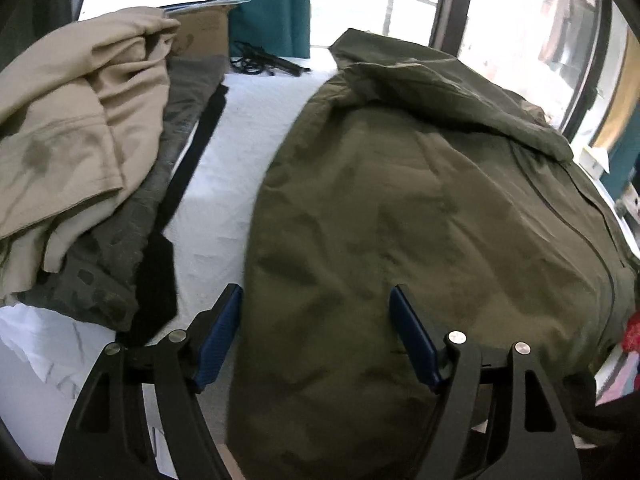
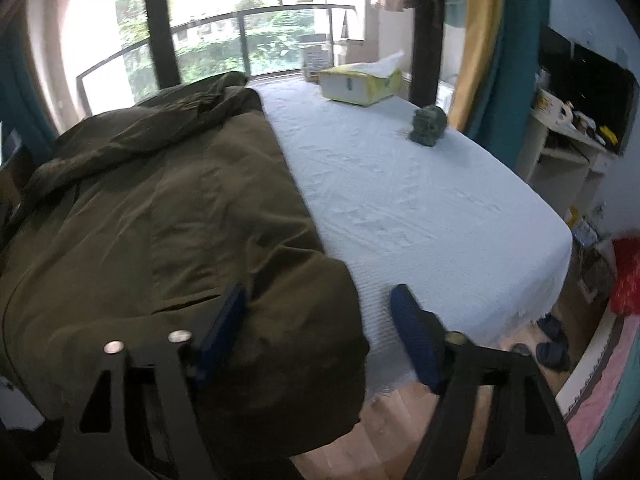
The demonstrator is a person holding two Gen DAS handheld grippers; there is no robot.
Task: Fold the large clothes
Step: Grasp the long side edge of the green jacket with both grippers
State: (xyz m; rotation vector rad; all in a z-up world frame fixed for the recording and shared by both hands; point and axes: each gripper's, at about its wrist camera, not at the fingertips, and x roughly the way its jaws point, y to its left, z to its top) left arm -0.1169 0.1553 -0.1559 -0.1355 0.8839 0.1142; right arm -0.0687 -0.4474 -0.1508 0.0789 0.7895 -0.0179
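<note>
Nearest of all, the left gripper [image 1: 316, 300] hangs with its blue pads spread wide over the near hem of the olive-green jacket [image 1: 420, 208]; the cloth lies under and between them, but neither pad presses on it, so it is let go. The right gripper [image 2: 318, 300] stands at the jacket's [image 2: 152, 216] near right corner, one pad over the cloth and the other over the bare white bedsheet [image 2: 420, 200]; its pads are apart and nothing is pinched.

The jacket lies spread along the bed, its near end hanging over the edge above the wooden floor [image 2: 384, 412], its hood bunched at the far end toward the window.

To the jacket's left, across a strip of sheet, a heap of other clothes is topped by a beige garment [image 1: 76, 120], with grey and black cloth under it.

Farther off on the right half of the bed sit a small grey-green bundle [image 2: 429, 125] and, beyond it, a yellow tissue pack [image 2: 360, 84]. Slippers [image 2: 552, 344] lie on the floor by the bed's corner.
</note>
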